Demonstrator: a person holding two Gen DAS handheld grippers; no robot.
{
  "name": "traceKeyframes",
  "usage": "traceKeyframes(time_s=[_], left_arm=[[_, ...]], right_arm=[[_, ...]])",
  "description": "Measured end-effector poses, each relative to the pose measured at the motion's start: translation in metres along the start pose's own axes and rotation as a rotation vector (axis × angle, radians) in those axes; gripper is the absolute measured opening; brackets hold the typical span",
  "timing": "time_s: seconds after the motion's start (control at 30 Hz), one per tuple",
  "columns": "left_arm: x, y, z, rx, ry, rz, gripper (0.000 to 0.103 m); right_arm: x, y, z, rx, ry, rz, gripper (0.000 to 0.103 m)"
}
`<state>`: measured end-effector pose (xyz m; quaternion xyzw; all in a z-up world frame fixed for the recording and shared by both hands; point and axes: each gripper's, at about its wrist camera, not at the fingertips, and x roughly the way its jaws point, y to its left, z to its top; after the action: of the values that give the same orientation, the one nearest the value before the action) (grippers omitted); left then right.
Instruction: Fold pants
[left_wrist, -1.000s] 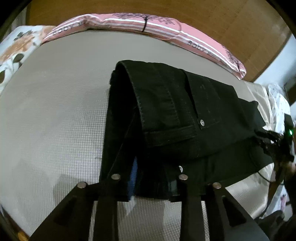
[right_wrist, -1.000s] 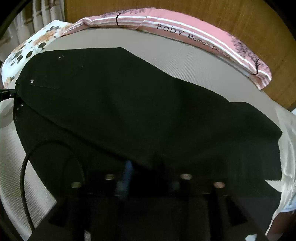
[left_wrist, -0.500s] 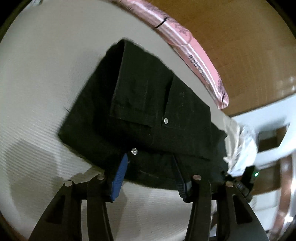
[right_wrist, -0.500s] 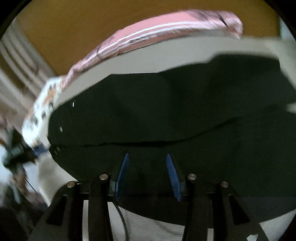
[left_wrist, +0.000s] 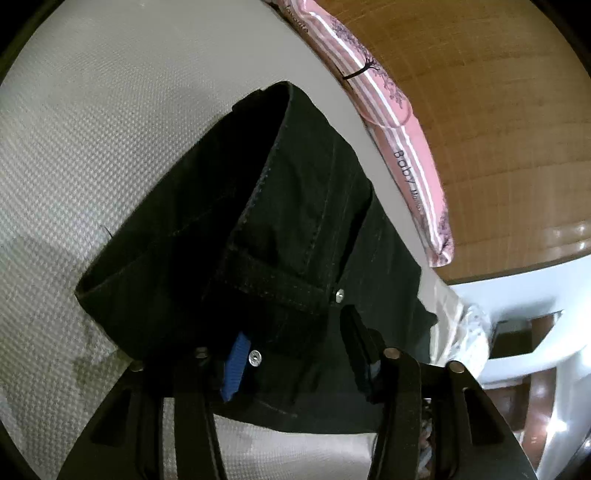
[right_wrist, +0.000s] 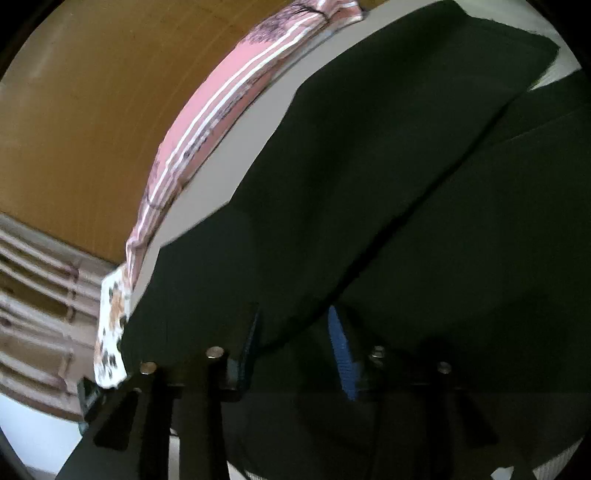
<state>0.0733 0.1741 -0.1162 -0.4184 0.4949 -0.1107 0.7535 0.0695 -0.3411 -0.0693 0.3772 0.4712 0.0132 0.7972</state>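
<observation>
Black pants (left_wrist: 295, 236) lie folded lengthwise on a grey-white mattress (left_wrist: 92, 122). The waistband end with metal rivets faces my left gripper (left_wrist: 291, 354). Its jaws stand open around the waistband edge, blue pad on the left. In the right wrist view the leg part of the pants (right_wrist: 388, 184) fills most of the frame. My right gripper (right_wrist: 295, 343) is open, its fingers straddling the near folded edge of the cloth.
A pink striped pillow (left_wrist: 402, 140) lies along the mattress's far edge against a wooden headboard (left_wrist: 498, 92); it also shows in the right wrist view (right_wrist: 221, 118). A floral cloth (right_wrist: 110, 325) lies at the mattress end. White furniture (left_wrist: 535, 332) stands at right.
Both grippers were shut on the pants a second ago and have opened. Both views have tilted and moved closer to the cloth, which now lies on the mattress.
</observation>
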Motion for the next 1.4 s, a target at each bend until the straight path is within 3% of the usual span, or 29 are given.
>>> traceKeyframes(time_s=[0.03, 0.13, 0.2, 0.23, 0.33, 0.57, 0.9, 1.03, 1.17, 1.4], left_arm=[[0.0, 0.0, 0.001, 0.005, -0.006, 0.015, 0.035], [0.001, 0.005, 0.004, -0.001, -0.005, 0.01, 0.027], [0.0, 0.005, 0.004, 0.028, 0.004, 0.031, 0.025], [0.0, 0.003, 0.005, 0.044, 0.008, 0.042, 0.024], [-0.001, -0.003, 0.008, 0.097, 0.03, 0.06, 0.022], [-0.01, -0.01, 0.011, 0.277, 0.118, 0.136, 0.022], [-0.017, -0.012, 0.002, 0.513, 0.212, 0.285, 0.022], [-0.01, -0.011, 0.0, 0.531, 0.204, 0.335, 0.023], [-0.017, -0.014, -0.005, 0.532, 0.176, 0.359, 0.027], [-0.041, -0.026, -0.015, 0.562, 0.165, 0.374, 0.035]], right_arm=[[0.001, -0.002, 0.004, 0.009, -0.01, 0.002, 0.028], [0.006, -0.006, 0.015, 0.028, -0.037, -0.003, 0.022], [0.007, -0.011, 0.021, 0.037, -0.043, -0.009, 0.017], [0.008, -0.011, 0.023, 0.038, -0.041, -0.024, 0.01], [-0.001, -0.008, 0.022, 0.013, -0.064, -0.053, 0.006], [-0.059, 0.011, 0.0, -0.067, -0.112, -0.074, 0.006], [-0.066, 0.003, -0.062, -0.082, 0.049, -0.171, 0.005], [-0.053, -0.009, -0.071, -0.063, 0.097, -0.183, 0.005], [-0.05, -0.02, -0.068, -0.006, 0.109, -0.128, 0.009], [-0.058, -0.034, -0.058, 0.076, 0.056, -0.081, 0.018]])
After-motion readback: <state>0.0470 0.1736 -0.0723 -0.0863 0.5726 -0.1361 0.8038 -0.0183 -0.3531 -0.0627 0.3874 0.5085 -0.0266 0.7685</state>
